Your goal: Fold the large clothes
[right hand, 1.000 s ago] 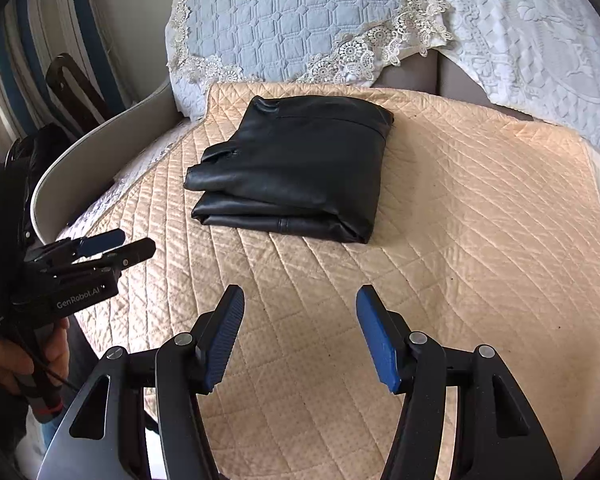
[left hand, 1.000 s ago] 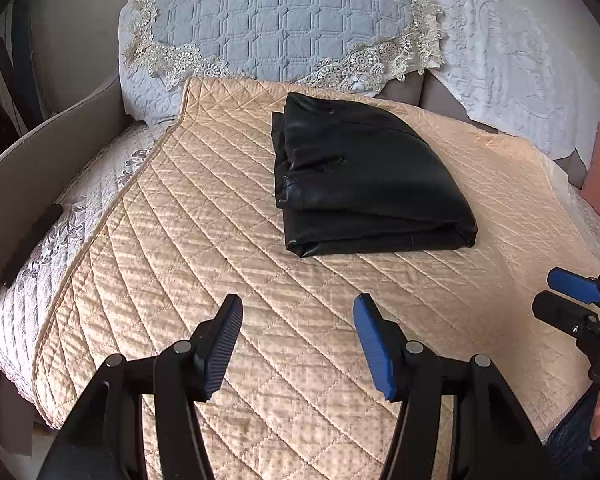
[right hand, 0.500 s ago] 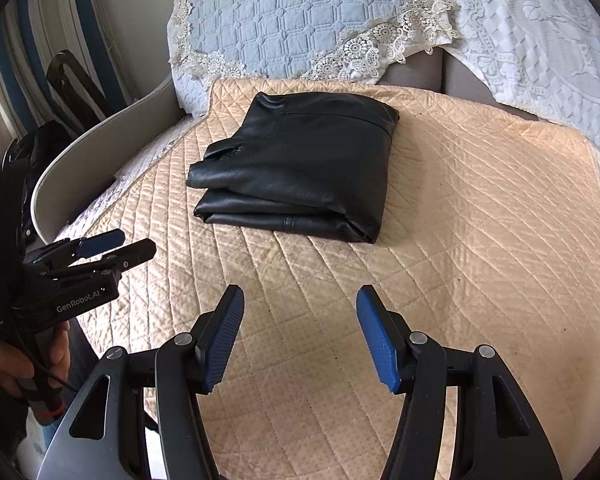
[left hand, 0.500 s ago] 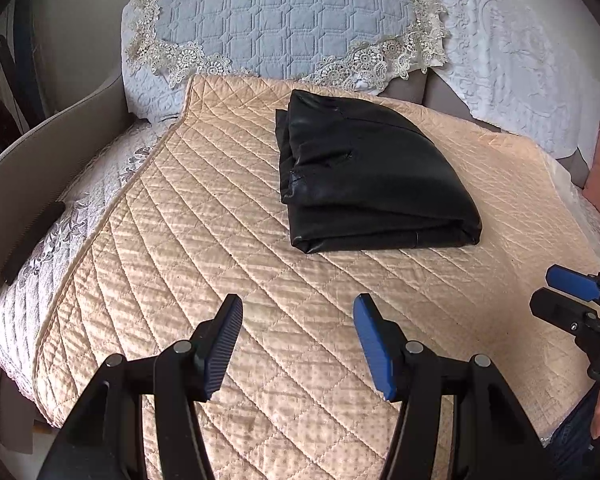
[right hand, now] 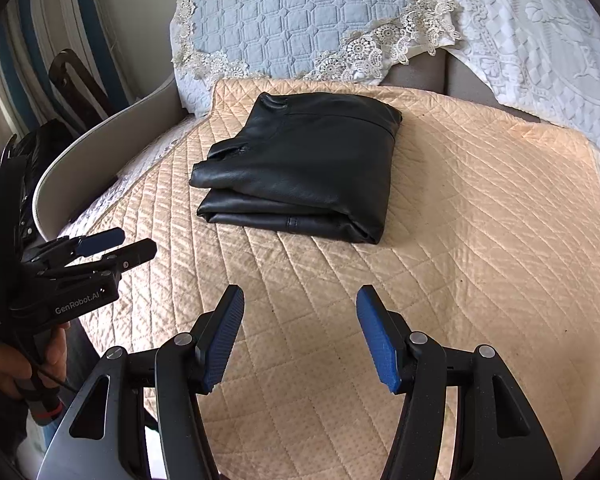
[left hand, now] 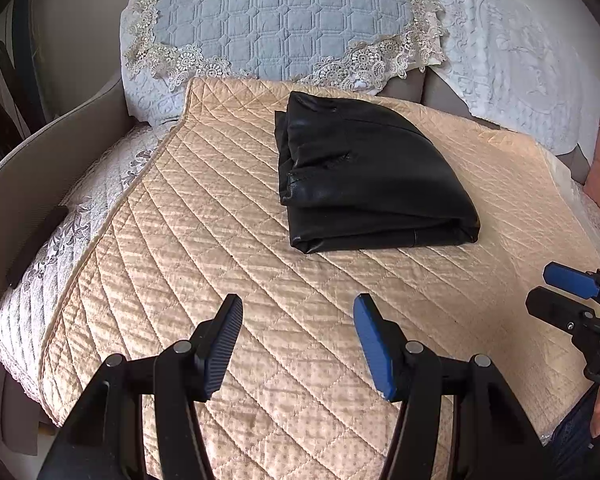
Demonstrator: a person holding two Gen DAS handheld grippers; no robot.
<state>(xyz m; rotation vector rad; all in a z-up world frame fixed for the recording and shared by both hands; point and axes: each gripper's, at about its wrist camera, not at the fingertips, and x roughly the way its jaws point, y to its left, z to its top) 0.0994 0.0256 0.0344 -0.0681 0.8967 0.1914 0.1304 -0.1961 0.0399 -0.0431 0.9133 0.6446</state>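
Nothing has moved since a second ago: both grippers hold still. Left gripper and right gripper gape apart, empty, over the peach quilted cover. At twelve o'clock lies the folded black garment, before a lace-trimmed blue cushion.

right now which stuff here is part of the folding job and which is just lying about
Part of the job:
- folded black leather garment
- quilted beige satin mat it lies on
- left hand-held gripper, open, empty
- right hand-held gripper, open, empty

Just lying about:
- pale blue quilted lace-edged cover
- white embossed throw
- dark wooden chair
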